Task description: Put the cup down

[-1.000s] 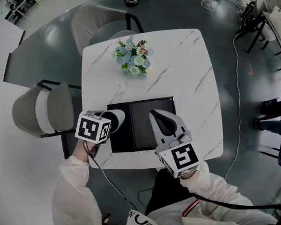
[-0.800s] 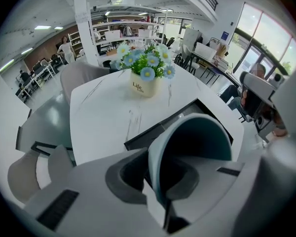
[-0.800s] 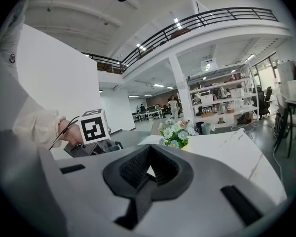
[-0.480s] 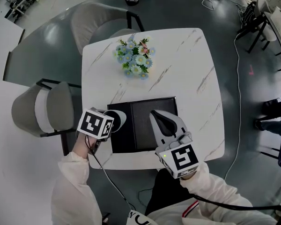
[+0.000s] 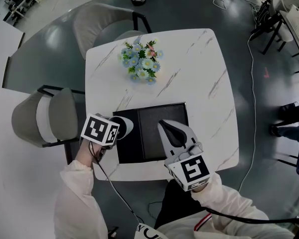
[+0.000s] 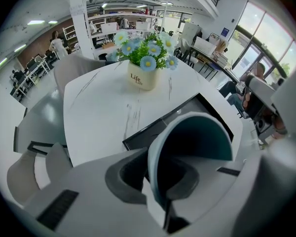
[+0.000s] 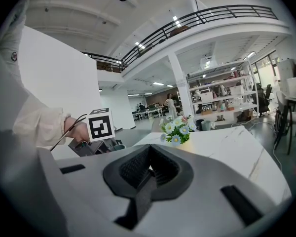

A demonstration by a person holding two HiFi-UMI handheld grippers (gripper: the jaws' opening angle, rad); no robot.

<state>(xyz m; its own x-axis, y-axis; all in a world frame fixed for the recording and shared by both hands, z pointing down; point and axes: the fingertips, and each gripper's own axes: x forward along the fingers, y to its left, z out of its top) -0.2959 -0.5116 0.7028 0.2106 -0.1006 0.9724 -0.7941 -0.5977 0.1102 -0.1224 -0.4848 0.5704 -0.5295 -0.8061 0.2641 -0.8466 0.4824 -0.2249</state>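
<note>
My left gripper (image 5: 117,128) is shut on a cup (image 5: 124,125), white outside and teal inside, at the left edge of the black mat (image 5: 152,136). In the left gripper view the cup (image 6: 192,137) lies tilted between the jaws of the left gripper (image 6: 158,179), with its mouth facing forward over the mat (image 6: 153,130). I cannot tell whether it touches the mat. My right gripper (image 5: 172,127) hovers shut and empty over the mat's right half; its pads meet in the right gripper view (image 7: 148,174).
A pot of blue and white flowers (image 5: 142,63) stands near the far side of the white marble table (image 5: 204,73). Grey chairs stand at the left (image 5: 40,116) and behind the table (image 5: 102,26). The table's front edge is just below both grippers.
The left gripper with the cup has tilted a little and edged slightly up the table. The right gripper has hardly moved.
</note>
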